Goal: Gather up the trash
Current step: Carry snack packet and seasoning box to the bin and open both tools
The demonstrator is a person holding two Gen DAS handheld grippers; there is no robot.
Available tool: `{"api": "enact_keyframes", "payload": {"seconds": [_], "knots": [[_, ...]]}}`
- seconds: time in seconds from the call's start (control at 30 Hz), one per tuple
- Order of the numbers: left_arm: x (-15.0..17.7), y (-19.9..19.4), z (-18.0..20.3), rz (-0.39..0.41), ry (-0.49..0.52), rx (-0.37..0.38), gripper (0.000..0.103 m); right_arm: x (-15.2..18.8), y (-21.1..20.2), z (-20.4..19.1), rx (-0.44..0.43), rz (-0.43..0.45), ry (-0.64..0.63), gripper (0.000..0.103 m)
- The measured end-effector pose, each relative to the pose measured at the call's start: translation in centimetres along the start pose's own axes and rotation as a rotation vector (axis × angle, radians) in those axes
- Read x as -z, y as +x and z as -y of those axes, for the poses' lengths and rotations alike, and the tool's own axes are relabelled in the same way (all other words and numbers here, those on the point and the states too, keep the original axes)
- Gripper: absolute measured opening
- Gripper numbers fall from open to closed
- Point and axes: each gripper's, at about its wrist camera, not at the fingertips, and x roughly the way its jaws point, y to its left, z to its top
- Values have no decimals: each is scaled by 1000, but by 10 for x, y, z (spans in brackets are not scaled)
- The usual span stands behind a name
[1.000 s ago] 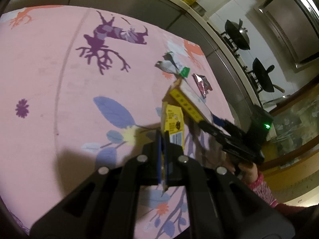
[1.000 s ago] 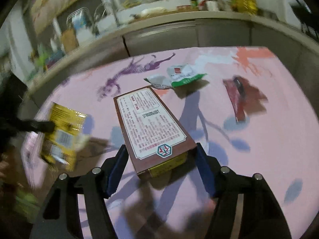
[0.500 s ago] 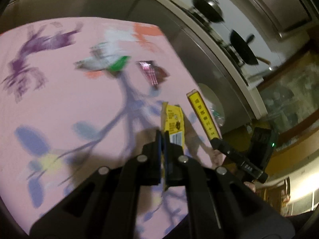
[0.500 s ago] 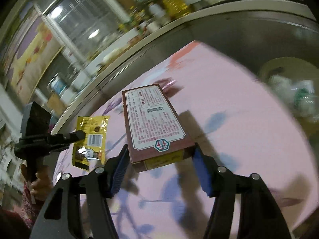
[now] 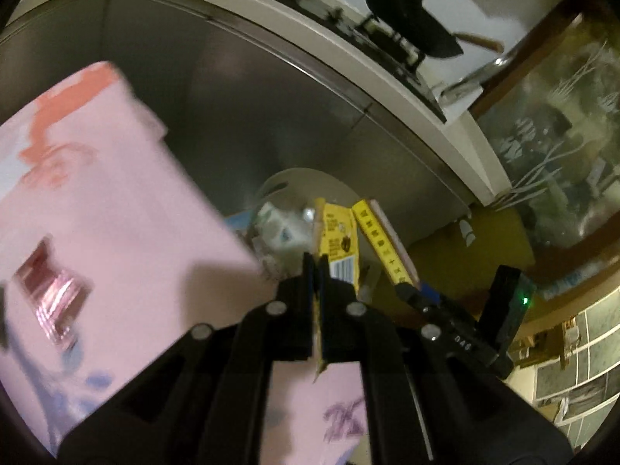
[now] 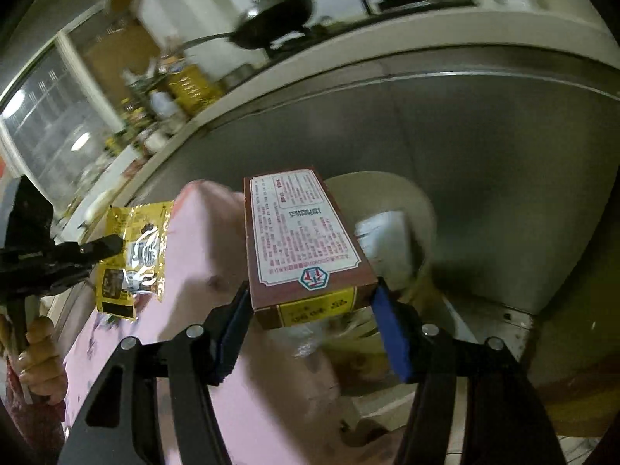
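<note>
My left gripper (image 5: 317, 271) is shut on a yellow snack packet (image 5: 339, 244), held edge-on past the corner of the pink table (image 5: 116, 213); the packet also shows in the right wrist view (image 6: 131, 259). My right gripper (image 6: 310, 302) is shut on a brown carton box (image 6: 298, 232) with a yellow side, seen beside the packet in the left wrist view (image 5: 381, 244). Both items hang above a pale round trash bin (image 6: 410, 197) on the floor, which holds white rubbish (image 5: 279, 228).
A red foil wrapper (image 5: 50, 294) lies on the pink tablecloth at left. Grey cabinet fronts (image 6: 484, 135) stand behind the bin, under a counter with black woks (image 5: 410, 31). A glass door (image 5: 562, 155) is at right.
Both grippers have swung right, off the table's corner, carrying the packet and the box over the trash bin. The green wrapper has left the view.
</note>
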Motion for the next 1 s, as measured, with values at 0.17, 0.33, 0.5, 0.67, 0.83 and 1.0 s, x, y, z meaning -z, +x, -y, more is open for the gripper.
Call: {"api": "enact_keyframes", "payload": {"seconds": [0.17, 0.33, 0.5, 0.67, 0.83, 1.0], "knots": [[-26, 62, 13, -62, 1, -12, 2, -11, 27, 25, 39, -19, 20, 59], [-39, 104, 17, -114, -18, -17, 2, -15, 42, 27, 67, -15, 4, 58], [-39, 135, 12, -194, -30, -99, 24, -16, 46, 26, 88, 14, -5, 66], [-34, 129, 2, -163, -38, -126, 50, -9, 40, 26, 79, 41, 3, 70], [-27, 110, 2, -130, -25, -125, 50, -1, 25, 29, 62, 76, 49, 70], [-6, 72, 2, -70, -6, -113, 50, 8, -1, 22, 31, 127, 70, 70]]}}
